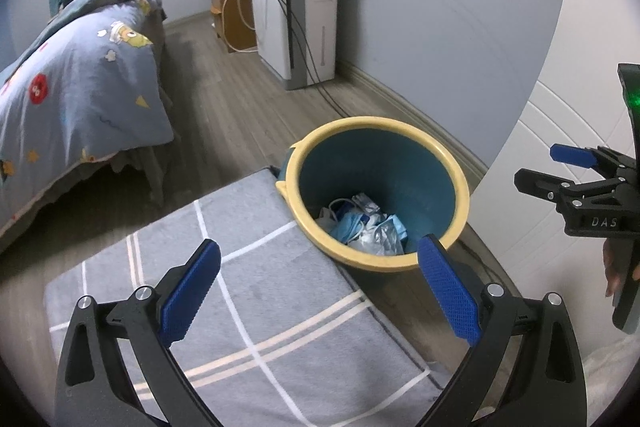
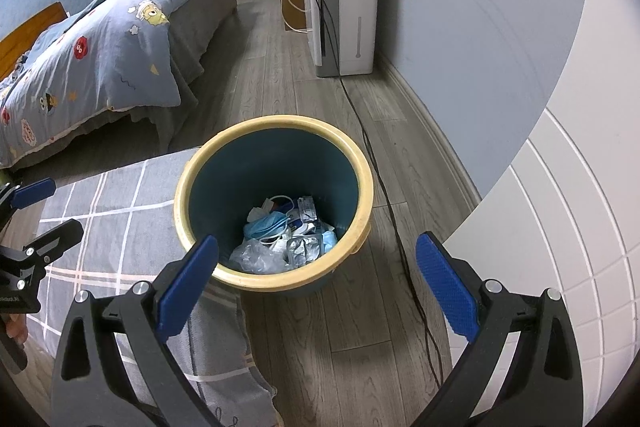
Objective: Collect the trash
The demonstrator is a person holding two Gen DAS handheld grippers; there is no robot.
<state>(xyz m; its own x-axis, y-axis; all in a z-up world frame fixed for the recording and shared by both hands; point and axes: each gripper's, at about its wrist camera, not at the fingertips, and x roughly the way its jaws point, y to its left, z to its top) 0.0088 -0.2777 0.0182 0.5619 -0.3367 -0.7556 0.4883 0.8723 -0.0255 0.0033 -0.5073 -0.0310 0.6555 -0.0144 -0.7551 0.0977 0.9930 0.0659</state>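
Black cable floorward, right wrist view only.

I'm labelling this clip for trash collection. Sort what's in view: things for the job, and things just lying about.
For the job:
- round blue bin with a yellow rim
- crumpled blue masks and plastic wrappers inside it
- left gripper and right gripper, both open and empty

Just lying about:
- grey checked rug
- bed with blue cartoon quilt
- white air purifier
- black floor cable
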